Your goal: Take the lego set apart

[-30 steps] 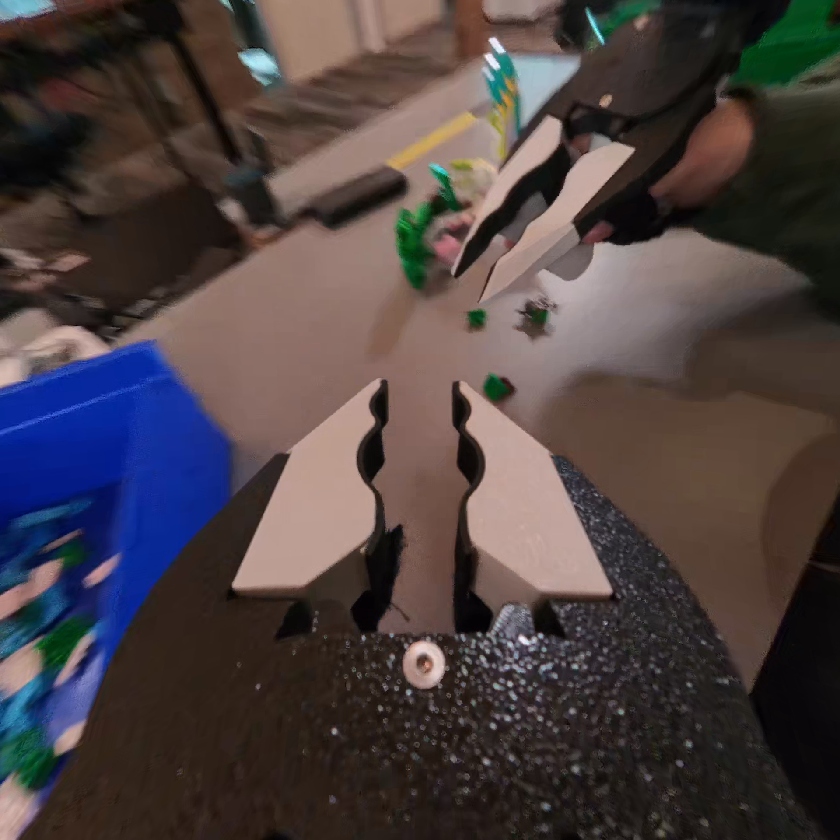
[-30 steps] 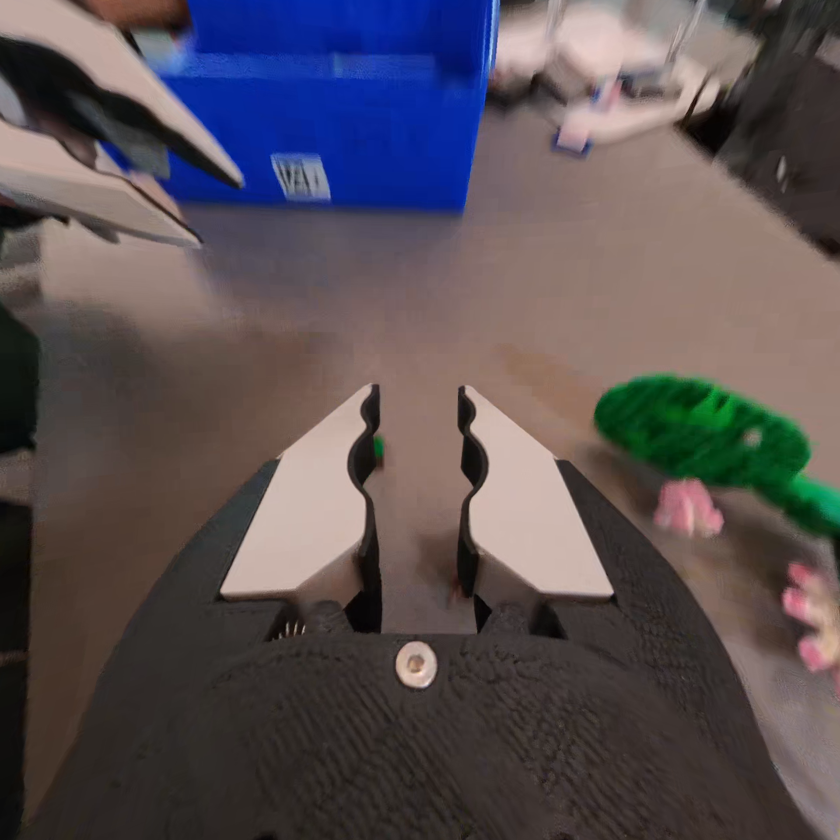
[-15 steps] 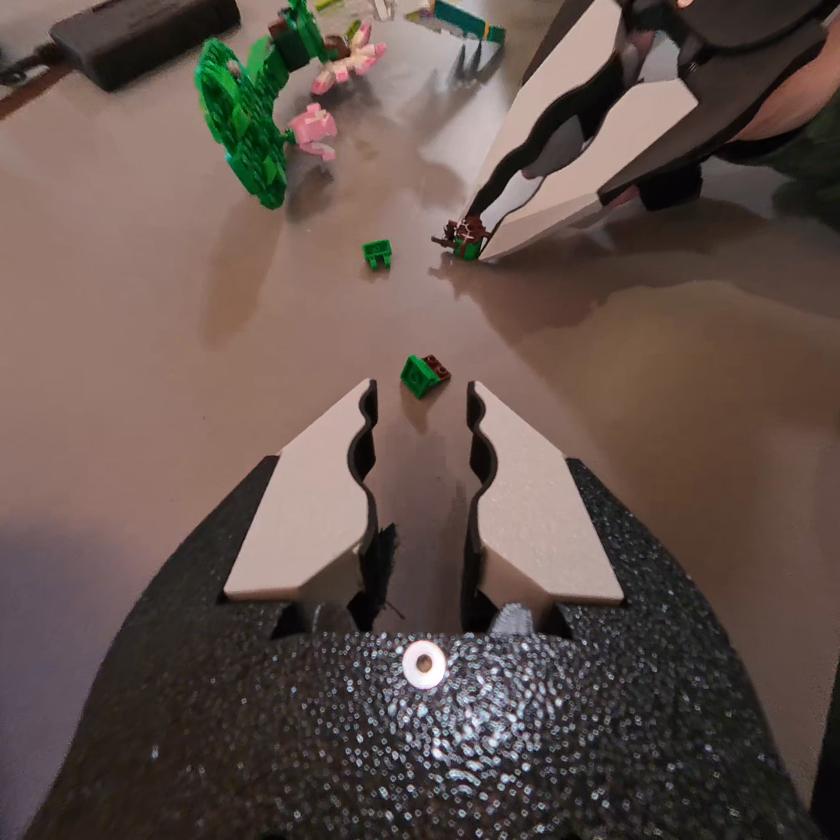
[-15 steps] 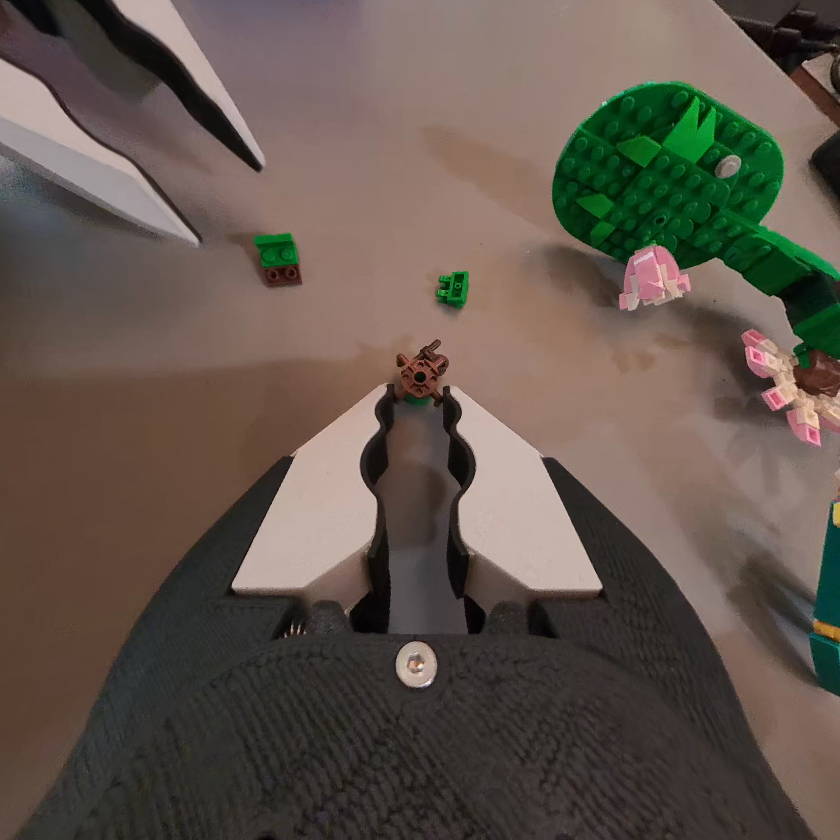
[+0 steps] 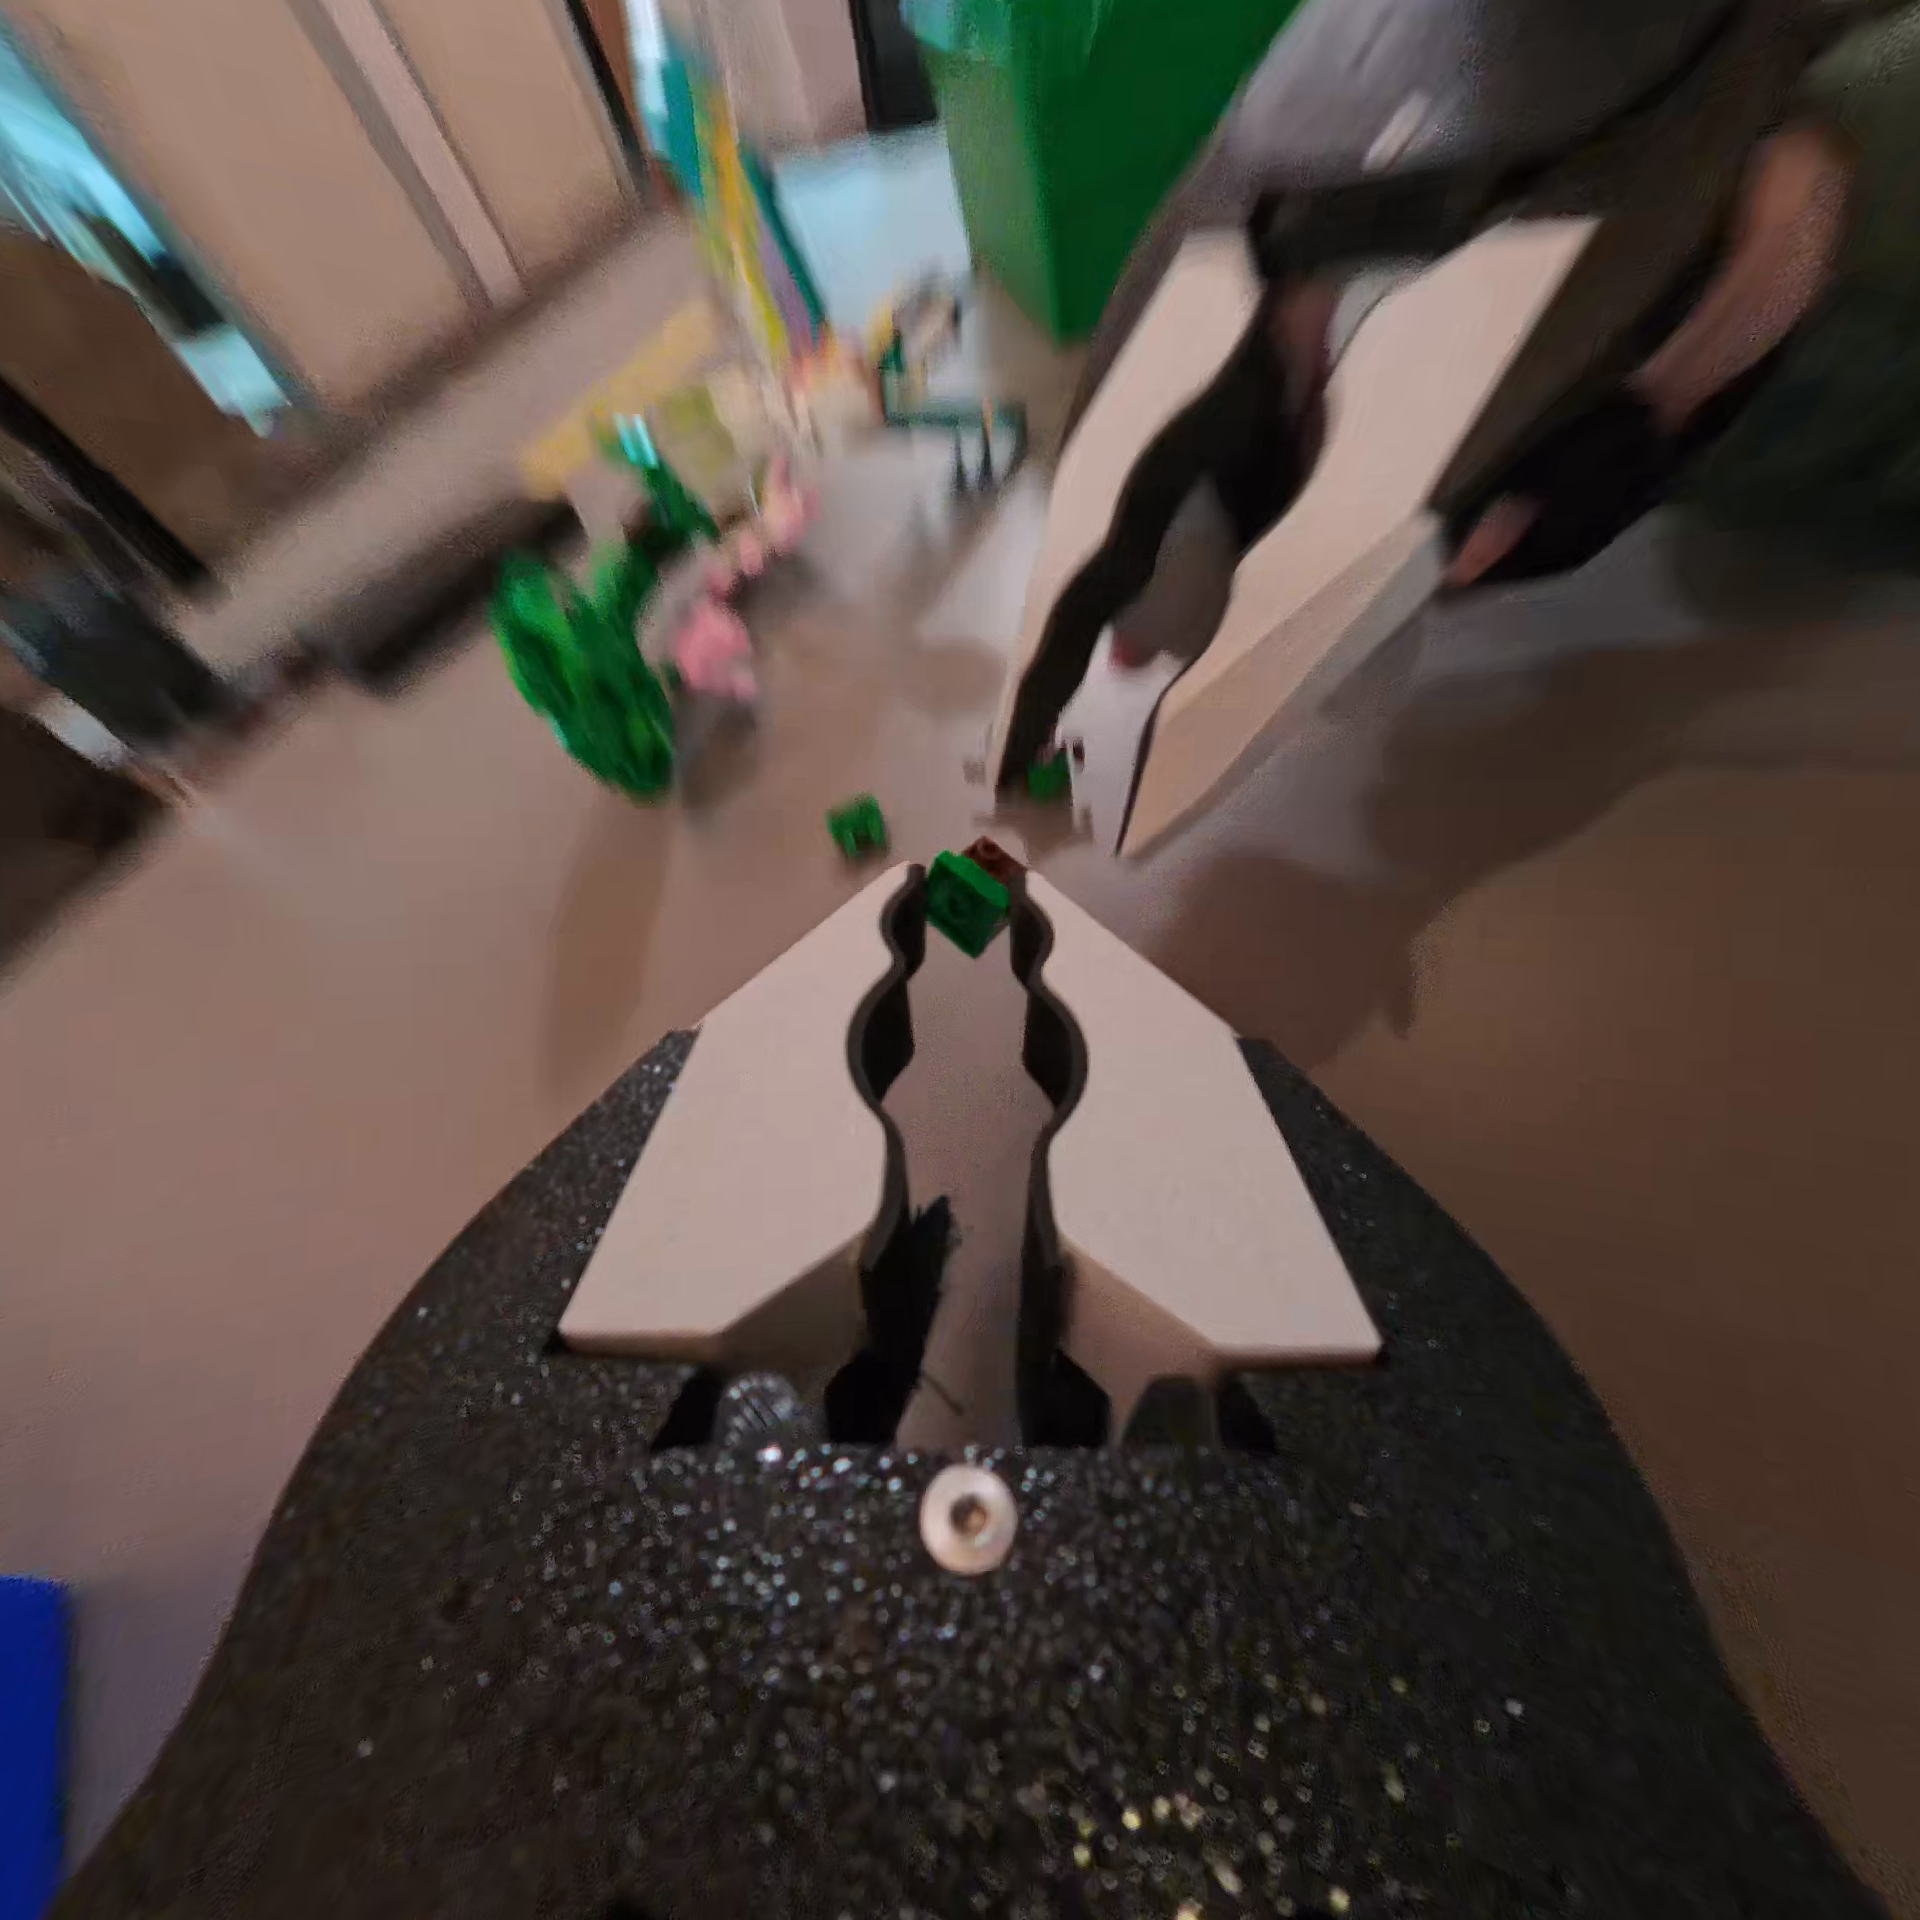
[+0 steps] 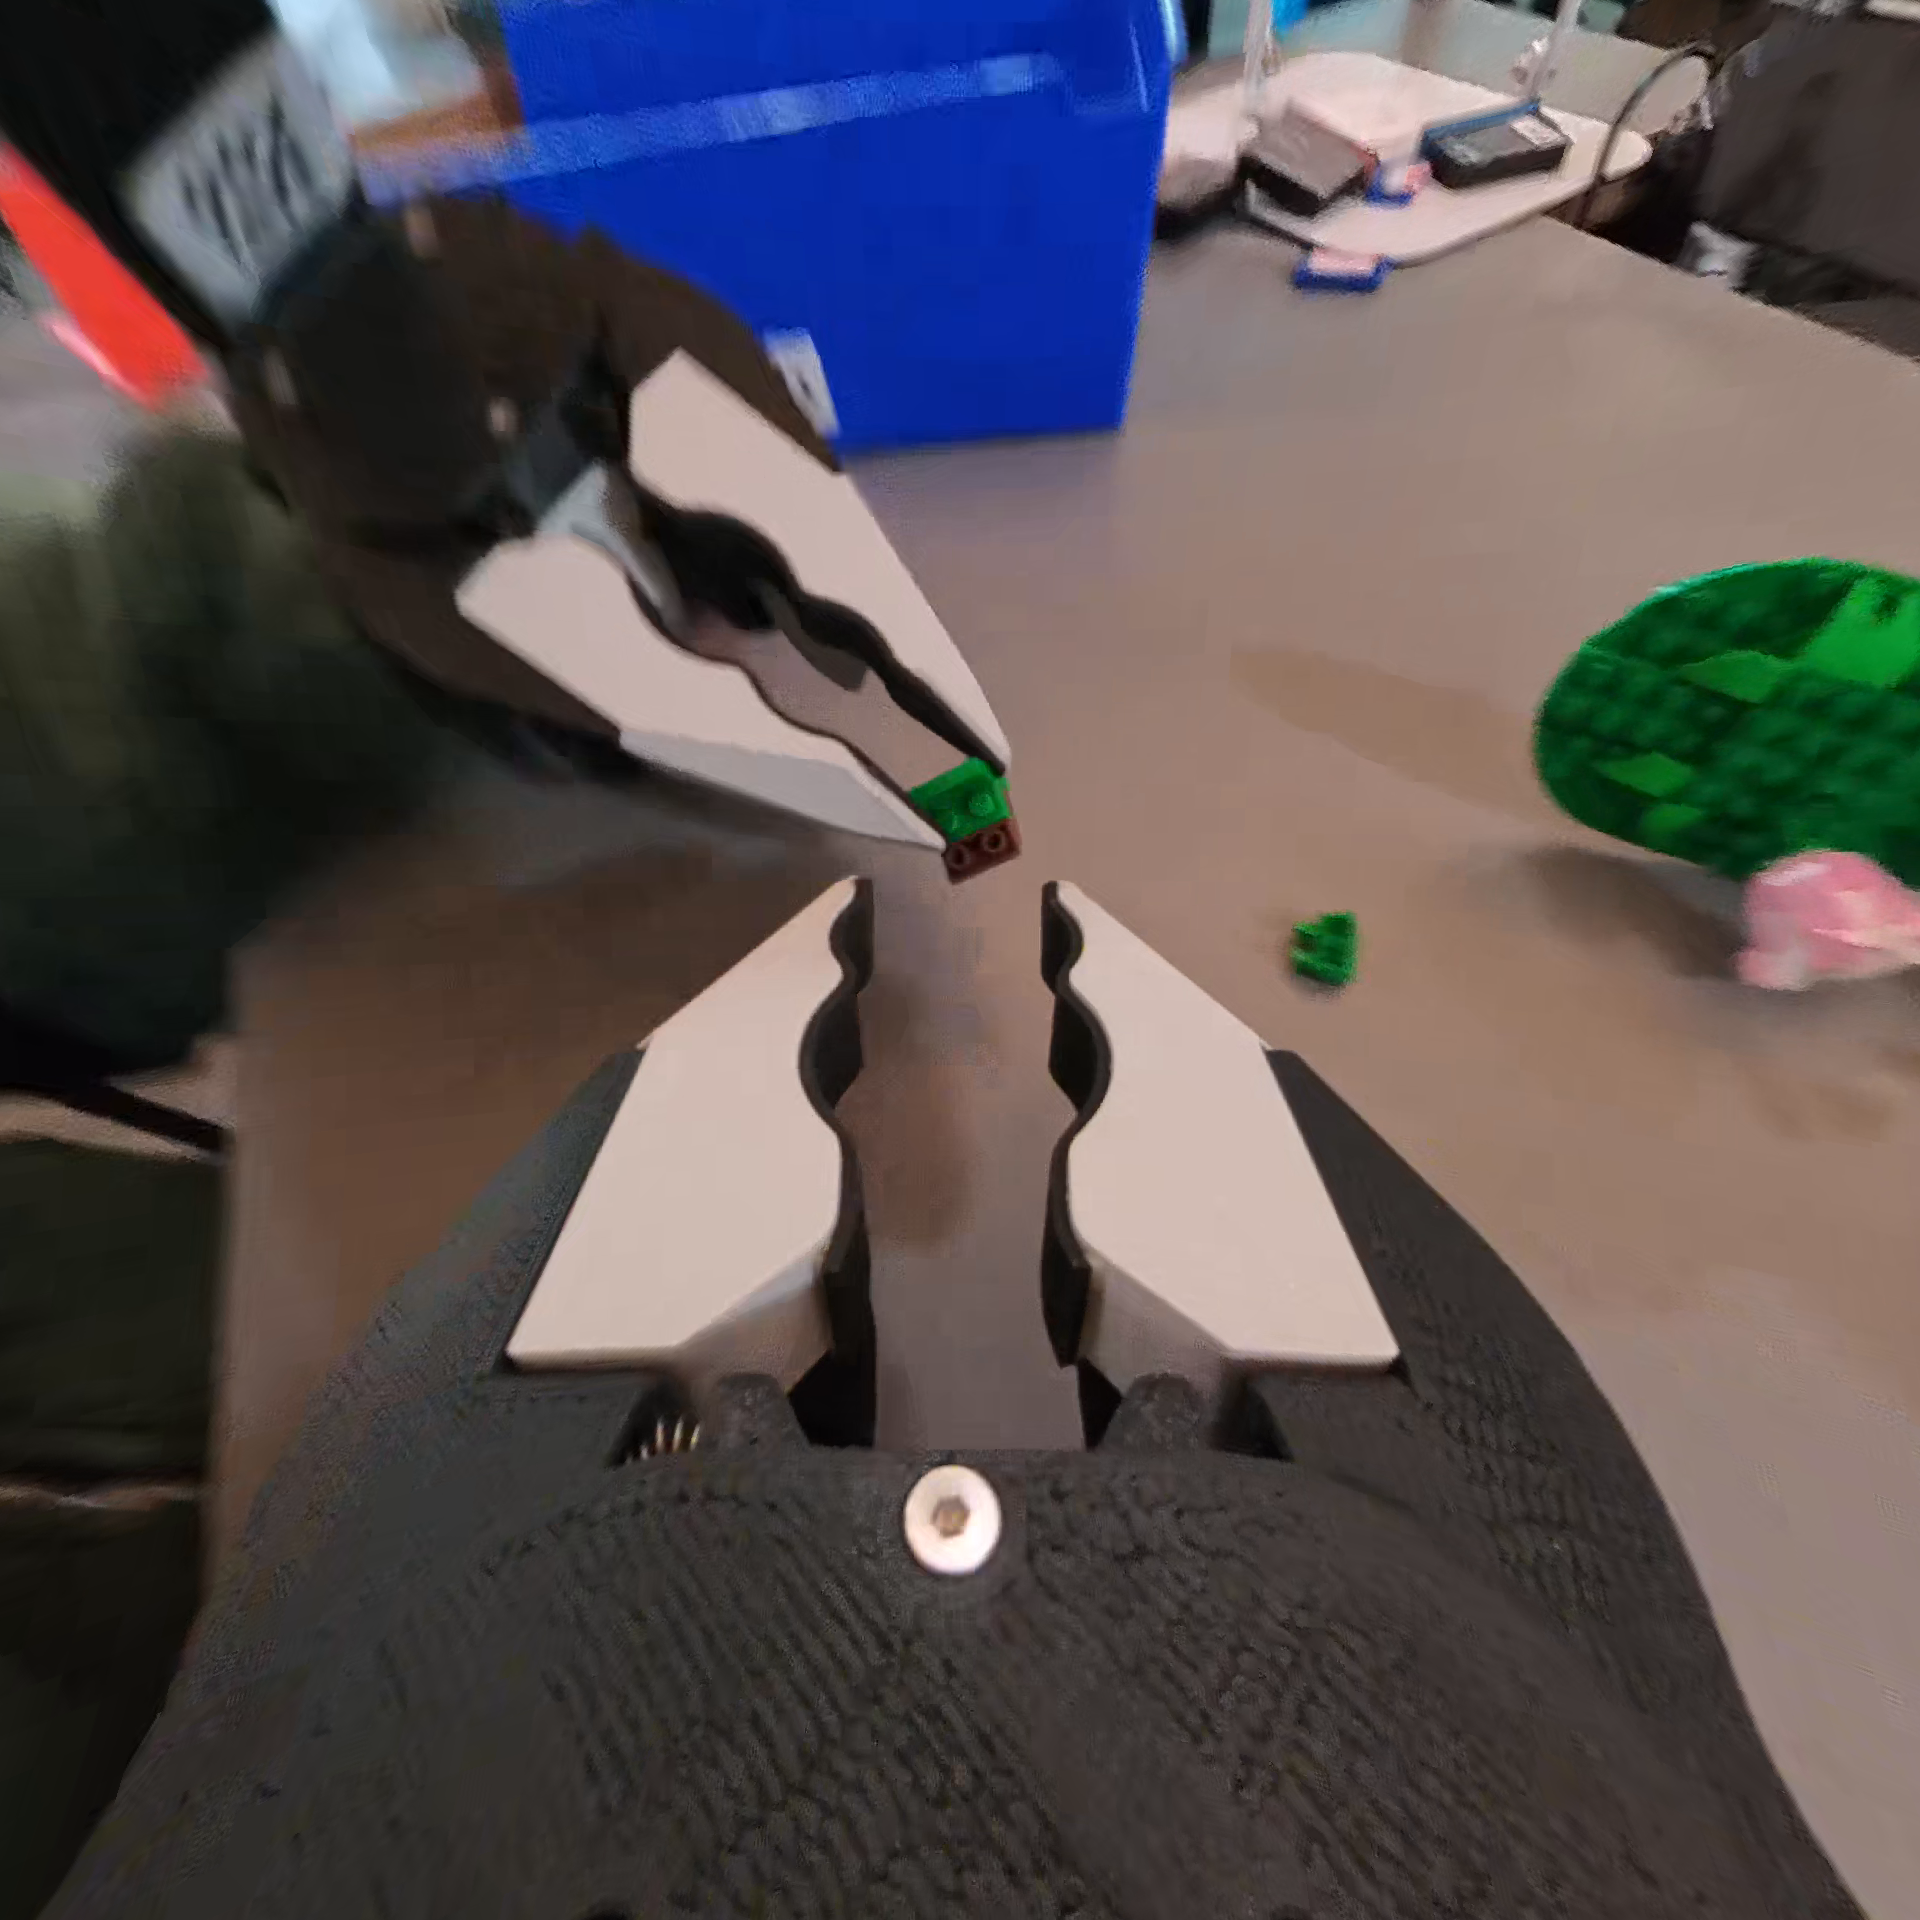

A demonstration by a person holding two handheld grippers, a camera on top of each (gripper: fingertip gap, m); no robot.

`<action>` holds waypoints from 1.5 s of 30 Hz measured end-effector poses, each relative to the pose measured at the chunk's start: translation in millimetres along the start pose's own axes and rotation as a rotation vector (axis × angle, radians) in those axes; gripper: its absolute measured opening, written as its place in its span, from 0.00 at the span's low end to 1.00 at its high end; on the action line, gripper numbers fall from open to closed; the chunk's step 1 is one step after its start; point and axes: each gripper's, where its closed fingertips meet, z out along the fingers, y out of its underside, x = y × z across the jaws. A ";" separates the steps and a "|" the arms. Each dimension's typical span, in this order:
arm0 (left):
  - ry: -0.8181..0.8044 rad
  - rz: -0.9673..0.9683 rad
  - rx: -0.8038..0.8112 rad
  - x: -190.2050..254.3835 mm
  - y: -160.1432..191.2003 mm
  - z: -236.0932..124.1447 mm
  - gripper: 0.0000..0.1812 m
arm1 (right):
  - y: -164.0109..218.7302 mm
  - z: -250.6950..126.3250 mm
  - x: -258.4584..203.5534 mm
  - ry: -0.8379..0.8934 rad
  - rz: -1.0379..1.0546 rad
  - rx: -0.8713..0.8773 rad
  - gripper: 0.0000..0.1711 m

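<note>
Left gripper [image 6: 961, 805]: your jaws are clamped on the green brick [image 6: 961, 798] right at the tips, and it is up off the table [image 6: 1455, 582].

Green brick: small and stuck on top of a brown brick [image 6: 982, 854]. In the left wrist view the green brick [image 5: 968, 902] fills the tip gap and the brown brick [image 5: 992, 854] peeks out past it.

Right gripper [image 6: 951, 904]: your jaws are apart with nothing in them. The tips sit just under the brown brick, very near but not touching.

How the pair will handle: I think it is very light, hard and smooth, so it can slip or pop out (tiny bricks love to fly away). It will not bend or squash.

Where to take hold: grab the brown brick on its two flat sides with your right tips. Keep the green one held tight with the left, then tip the two apart instead of pulling straight.

What could go wrong: only a little of the green brick is held, so a hard twist may turn it in the tips.

Loose bit [image 6: 1325, 945]: a small green piece lies on the table to the right, well apart from both grippers.

Big plate [image 6: 1745, 717]: the round green plate is far right, with a pink flower [image 6: 1818, 925] just beside it. Both look blurry, and they have not been taken apart yet.

Blue bin [image 6: 831, 239]: it stands at the back of the table, behind the left gripper.
</note>
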 end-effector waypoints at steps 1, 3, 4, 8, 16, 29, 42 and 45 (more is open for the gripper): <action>-0.036 0.066 0.103 0.4 -17.6 -9.0 0.08 | -10.2 0.4 -7.4 -0.052 0.077 0.066 0.16; -0.096 0.151 0.248 1.2 -42.2 -26.9 0.08 | -33.5 -5.2 -17.5 -0.138 0.186 0.200 0.10; -0.110 0.164 0.302 1.5 -50.0 -34.4 0.08 | -42.3 -8.8 -22.0 -0.170 0.196 0.243 0.06; -0.106 0.188 0.449 6.7 -67.8 -53.8 0.08 | -62.6 -19.6 -43.1 -0.273 0.150 0.330 0.01; -0.079 0.239 0.517 18.5 -76.8 -61.8 0.07 | -75.2 -31.6 -52.3 -0.442 0.292 0.399 0.02; -0.199 0.046 0.416 5.5 -75.3 -51.6 0.09 | -78.1 -34.5 -39.2 0.072 -0.386 0.352 0.01; -0.049 0.005 0.501 31.4 -92.4 -61.3 0.03 | -77.6 -56.2 -59.3 -0.082 -0.551 0.319 0.02; 0.036 -0.010 0.544 38.9 -92.2 -76.6 0.02 | -96.1 -78.7 -28.0 0.069 -0.500 0.401 0.01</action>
